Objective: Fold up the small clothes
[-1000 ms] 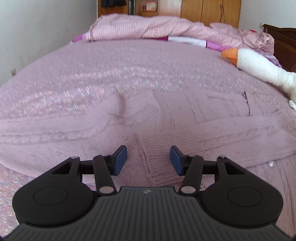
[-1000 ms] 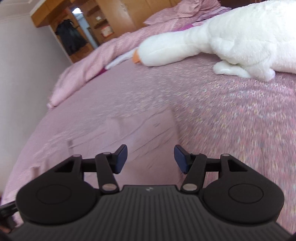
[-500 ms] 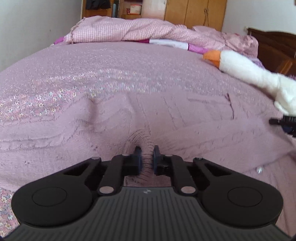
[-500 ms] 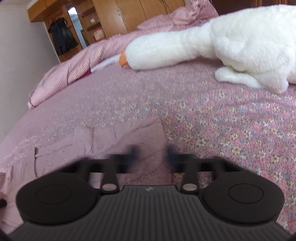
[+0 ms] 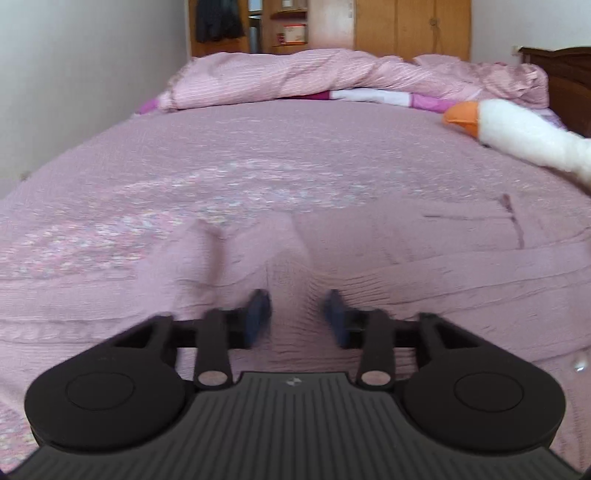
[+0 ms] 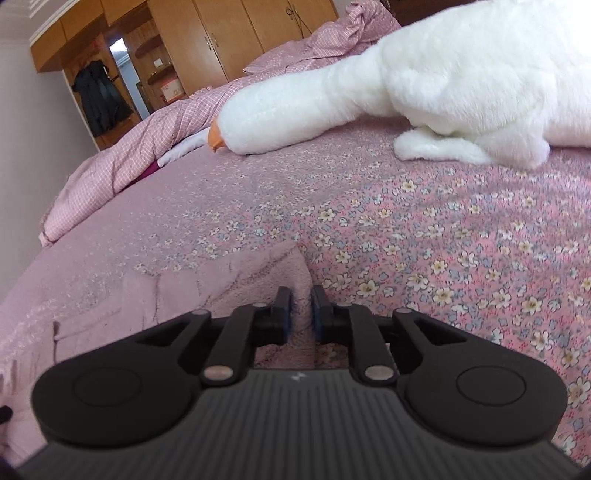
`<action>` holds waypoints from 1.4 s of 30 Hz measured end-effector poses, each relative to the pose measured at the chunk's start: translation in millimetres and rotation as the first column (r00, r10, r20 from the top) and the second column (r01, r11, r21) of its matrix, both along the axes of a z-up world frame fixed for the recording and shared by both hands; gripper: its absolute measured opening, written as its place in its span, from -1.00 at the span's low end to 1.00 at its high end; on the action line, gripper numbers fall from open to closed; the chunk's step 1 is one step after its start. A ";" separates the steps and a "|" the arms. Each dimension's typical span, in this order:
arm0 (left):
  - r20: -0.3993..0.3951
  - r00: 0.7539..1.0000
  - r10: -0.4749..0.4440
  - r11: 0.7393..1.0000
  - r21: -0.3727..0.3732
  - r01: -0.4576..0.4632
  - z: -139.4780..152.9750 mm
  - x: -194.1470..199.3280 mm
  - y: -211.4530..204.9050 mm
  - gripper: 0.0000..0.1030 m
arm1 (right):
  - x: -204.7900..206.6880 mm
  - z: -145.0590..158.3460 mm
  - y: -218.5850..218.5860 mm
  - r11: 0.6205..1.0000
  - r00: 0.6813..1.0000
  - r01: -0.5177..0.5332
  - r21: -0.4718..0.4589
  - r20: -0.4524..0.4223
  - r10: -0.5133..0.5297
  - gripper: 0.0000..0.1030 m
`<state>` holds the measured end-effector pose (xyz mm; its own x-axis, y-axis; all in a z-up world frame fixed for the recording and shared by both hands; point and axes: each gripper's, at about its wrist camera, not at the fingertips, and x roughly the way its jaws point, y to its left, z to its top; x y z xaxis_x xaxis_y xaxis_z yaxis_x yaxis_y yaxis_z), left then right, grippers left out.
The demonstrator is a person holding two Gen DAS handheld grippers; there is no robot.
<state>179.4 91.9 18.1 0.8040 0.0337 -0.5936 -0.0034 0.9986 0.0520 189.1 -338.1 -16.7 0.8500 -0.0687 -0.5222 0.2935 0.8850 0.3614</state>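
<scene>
**Pink knit garment pinched at one edge on a flowered bed**

Pink flowered bedspread covers the bed, and on it lies a pink knitted garment, spread mostly flat with a raised fold near its middle. In the right wrist view the same garment ends at an edge that runs up between the fingers of the right gripper; its blue pads are drawn close together with a ridge of the knit pinched between them. The left gripper sits low over the garment with its fingers set moderately apart, a hump of fabric rising between them without being squeezed; that view is blurred. Beyond the garment a white plush goose with an orange beak lies along the bed. A crumpled pink checked quilt is heaped at the far end, with wooden wardrobes behind it
</scene>
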 end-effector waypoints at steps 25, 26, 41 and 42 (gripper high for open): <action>-0.068 0.942 0.327 0.938 -0.100 -0.333 55.9 -93.7 115.2 0.15 | -88.5 52.5 26.8 0.991 0.993 -0.116 0.062 0.025 0.114 0.29; -0.067 0.936 0.346 0.930 -0.105 -0.351 57.0 -97.9 122.5 0.15 | -93.8 54.0 30.1 0.990 0.992 -0.126 0.066 0.021 0.125 0.29; -0.118 0.860 0.496 0.807 -0.302 -0.507 44.1 -119.0 195.9 0.16 | -148.9 49.3 107.9 0.958 0.959 -0.279 0.072 -0.024 0.281 0.29; -0.126 0.858 0.498 0.799 -0.319 -0.511 41.3 -116.1 199.1 0.16 | -149.6 46.4 110.8 0.956 0.957 -0.285 0.071 -0.032 0.288 0.29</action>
